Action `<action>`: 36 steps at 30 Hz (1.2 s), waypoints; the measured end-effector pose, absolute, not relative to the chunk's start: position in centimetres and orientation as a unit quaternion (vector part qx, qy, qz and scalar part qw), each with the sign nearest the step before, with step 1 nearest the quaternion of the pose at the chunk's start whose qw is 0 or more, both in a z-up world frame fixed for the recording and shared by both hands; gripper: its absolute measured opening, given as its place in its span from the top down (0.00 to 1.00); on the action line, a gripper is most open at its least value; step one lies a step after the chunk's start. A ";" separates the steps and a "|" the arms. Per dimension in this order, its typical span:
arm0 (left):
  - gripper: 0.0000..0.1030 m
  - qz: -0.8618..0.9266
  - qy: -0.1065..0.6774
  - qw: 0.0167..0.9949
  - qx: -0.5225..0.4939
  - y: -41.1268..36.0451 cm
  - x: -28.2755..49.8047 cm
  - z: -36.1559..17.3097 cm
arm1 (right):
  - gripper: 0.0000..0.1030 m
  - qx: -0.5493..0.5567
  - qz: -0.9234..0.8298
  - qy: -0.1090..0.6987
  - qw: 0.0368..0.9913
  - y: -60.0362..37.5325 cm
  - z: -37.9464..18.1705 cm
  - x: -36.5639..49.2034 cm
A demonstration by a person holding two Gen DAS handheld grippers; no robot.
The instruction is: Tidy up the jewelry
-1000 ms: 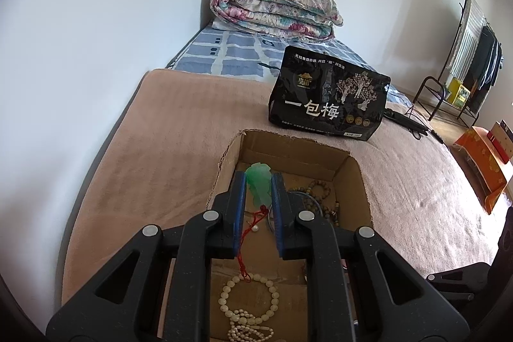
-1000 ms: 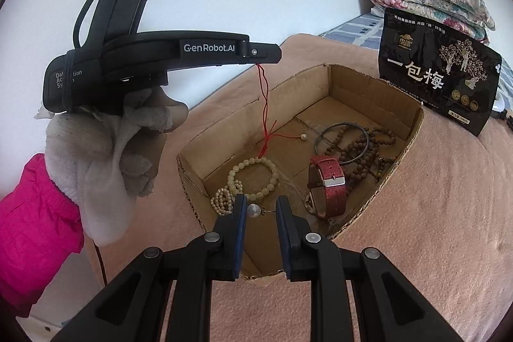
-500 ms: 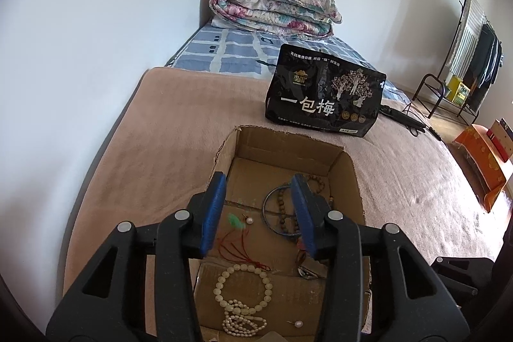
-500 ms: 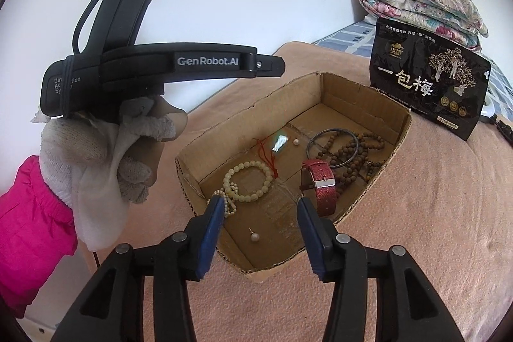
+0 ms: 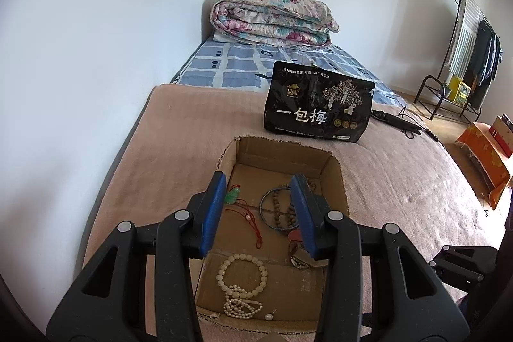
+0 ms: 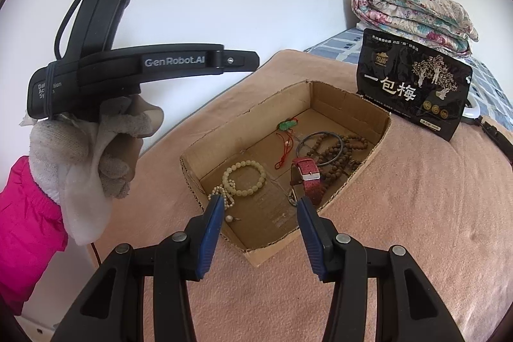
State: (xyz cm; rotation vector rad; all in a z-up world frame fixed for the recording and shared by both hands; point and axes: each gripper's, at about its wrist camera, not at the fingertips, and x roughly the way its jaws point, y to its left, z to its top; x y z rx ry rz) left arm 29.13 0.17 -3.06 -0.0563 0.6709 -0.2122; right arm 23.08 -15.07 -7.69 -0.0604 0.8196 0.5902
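One cardboard box, one green pendant, one red-strapped watch, one black pouch, one folded quilt.

Matt corrugated cardboard box on fuzzy cloth blanket; glossy plastic bag.

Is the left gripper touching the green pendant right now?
Apart. The right wrist view shows the left gripper high above the box, with the green pendant on its floor.
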 end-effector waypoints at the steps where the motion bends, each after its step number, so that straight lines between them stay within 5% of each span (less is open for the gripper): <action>1: 0.59 -0.103 0.326 0.939 -0.025 0.1 28.8 -2.8 | 0.52 -0.029 0.282 0.391 0.876 -15.2 -7.5 22.9; 25: 0.58 -0.079 0.283 0.956 0.002 -2.2 16.5 1.6 | 0.48 -0.029 0.212 0.345 0.914 -21.7 -2.8 17.1; 28: 0.46 -0.074 0.276 0.958 0.010 -2.5 14.7 1.8 | 0.31 -0.025 0.196 0.335 0.921 -22.8 -2.3 16.2; 33: 0.41 -0.064 0.269 0.961 0.014 -3.1 12.2 2.0 | 0.28 -0.020 0.174 0.321 0.931 -24.4 -1.7 14.8; 36: 0.27 -0.060 0.264 0.963 0.011 -3.3 11.0 2.3 | 0.20 -0.020 0.162 0.314 0.935 -25.0 -1.4 14.1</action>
